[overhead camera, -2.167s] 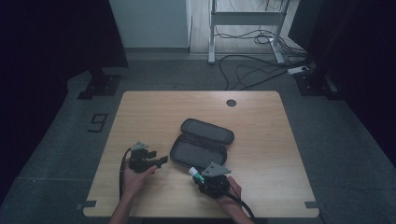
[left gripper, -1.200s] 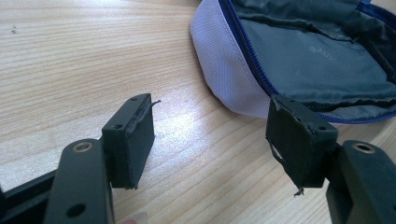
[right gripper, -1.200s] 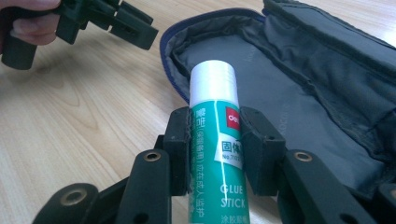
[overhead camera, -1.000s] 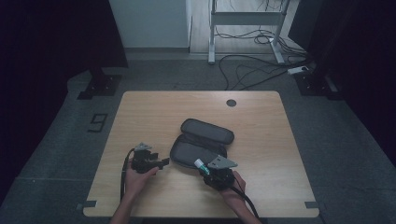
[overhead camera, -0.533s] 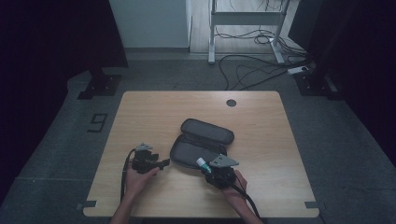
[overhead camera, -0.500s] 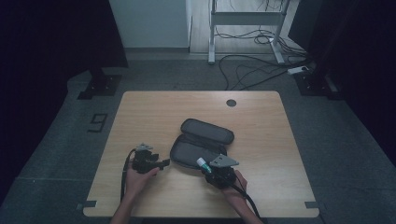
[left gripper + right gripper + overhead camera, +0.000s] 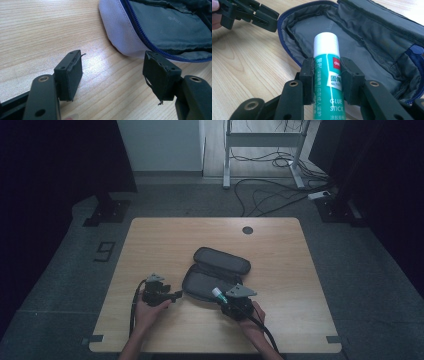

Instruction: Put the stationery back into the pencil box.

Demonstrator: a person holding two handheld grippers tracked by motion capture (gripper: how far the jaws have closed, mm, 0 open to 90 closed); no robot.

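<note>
You see the glue stick (image 7: 327, 82) cut off by the right gripper view's bottom edge, sides covered by the pads | pencil case (image 7: 372, 42) runs off the right edge there, its far end cropped in left gripper view (image 7: 160, 27) | glue stick (image 7: 218, 294) too small in high view to read its label

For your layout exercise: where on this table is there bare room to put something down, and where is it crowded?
Free: the table's far left, between its far edge and the open case, and the right side beyond the case. Crowded: the near middle, where the left gripper, the case and the right gripper with its glue stick meet.
</note>
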